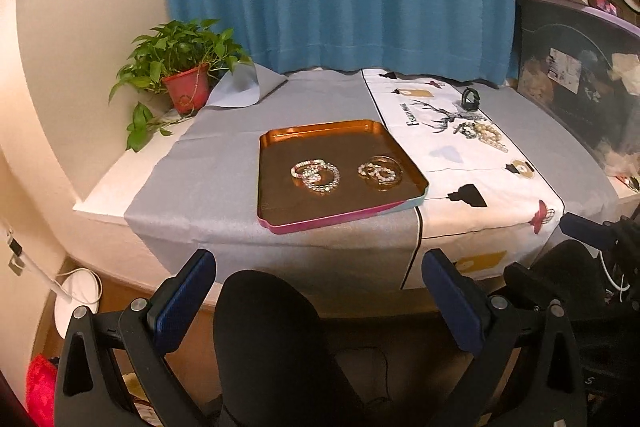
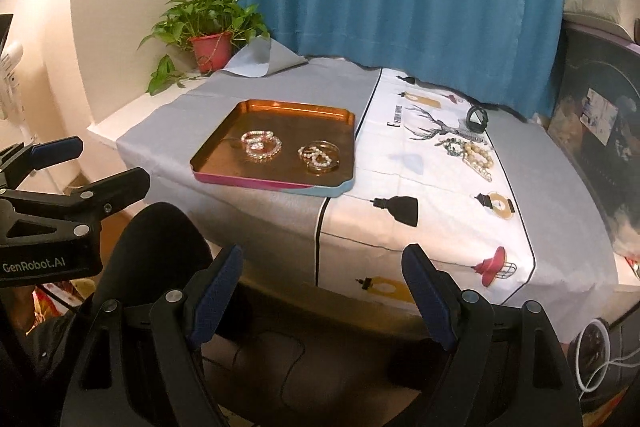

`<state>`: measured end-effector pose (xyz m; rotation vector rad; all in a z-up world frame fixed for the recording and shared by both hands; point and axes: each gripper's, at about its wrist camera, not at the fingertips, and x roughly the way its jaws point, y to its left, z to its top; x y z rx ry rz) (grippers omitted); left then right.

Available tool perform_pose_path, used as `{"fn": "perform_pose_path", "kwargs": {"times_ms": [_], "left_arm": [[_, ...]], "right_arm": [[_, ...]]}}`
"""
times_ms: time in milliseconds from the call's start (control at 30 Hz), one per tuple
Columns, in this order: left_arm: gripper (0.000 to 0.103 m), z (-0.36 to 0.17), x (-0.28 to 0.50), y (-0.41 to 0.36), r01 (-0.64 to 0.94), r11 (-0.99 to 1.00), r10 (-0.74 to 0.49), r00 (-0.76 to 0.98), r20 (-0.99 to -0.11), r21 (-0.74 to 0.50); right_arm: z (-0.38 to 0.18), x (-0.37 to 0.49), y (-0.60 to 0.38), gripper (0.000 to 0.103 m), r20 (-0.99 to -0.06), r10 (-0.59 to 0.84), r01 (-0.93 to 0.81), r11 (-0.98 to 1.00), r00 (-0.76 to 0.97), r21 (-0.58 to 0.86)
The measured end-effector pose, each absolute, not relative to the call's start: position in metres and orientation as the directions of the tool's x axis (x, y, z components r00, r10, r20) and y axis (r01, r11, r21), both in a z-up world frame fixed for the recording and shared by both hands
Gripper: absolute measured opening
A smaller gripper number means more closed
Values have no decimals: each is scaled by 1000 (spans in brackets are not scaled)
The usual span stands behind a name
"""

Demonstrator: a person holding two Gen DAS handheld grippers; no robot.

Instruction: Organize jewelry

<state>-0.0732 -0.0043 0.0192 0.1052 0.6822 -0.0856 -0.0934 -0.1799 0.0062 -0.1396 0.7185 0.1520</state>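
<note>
**Both grippers empty and clear of the table, jewelry split between tray and cloth**

The left gripper (image 1: 318, 291) hangs below the near table edge with its blue-padded jaws spread wide and nothing between them. The right gripper (image 2: 322, 287) does the same; its jaws gape apart, empty. Both point down toward the table from in front of it, well apart from any jewelry, a stance that suits surveying the layout before choosing a piece.

The copper tray (image 1: 280, 143) lies on the grey cloth (image 1: 208, 163), its right corner just overlapping the printed white runner (image 1: 452, 167). Inside it sit two clusters: a pink-and-pearl bracelet pile (image 1: 315, 175) toward the tray's centre, and a gold bangle group (image 1: 380, 170) at three o'clock from it. Keeping them as separate heaps looks like sorting by kind.

Still out on the runner, at about two o'clock from the tray, lie the loose beaded bracelets (image 1: 482, 135), strung out in a row, with a dark bangle (image 1: 471, 99) standing on edge at twelve o'clock from them. These sit on the right gripper's side, so that hand seems the natural one to fetch them. A potted plant (image 1: 182, 75) occupies the far left corner, out of the way.
</note>
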Motion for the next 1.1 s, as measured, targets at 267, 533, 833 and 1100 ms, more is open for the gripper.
{"fn": "perform_pose_path", "kwargs": {"times_ms": [267, 533, 833, 1100], "left_arm": [[102, 21, -76, -9, 124, 989, -47, 777, -628, 80], [102, 18, -74, -10, 128, 988, -47, 768, -639, 81], [102, 10, -65, -10, 135, 988, -49, 749, -661, 79], [102, 7, -58, -16, 144, 986, -46, 739, -672, 90]], "right_arm": [[8, -98, -184, 82, -655, 83, -171, 983, 751, -71], [5, -96, -185, 82, -668, 83, -174, 982, 740, -71], [-1, -90, -190, 82, -686, 73, -163, 984, 724, -68], [-4, -83, -194, 82, -693, 68, -153, 986, 718, -62]]}}
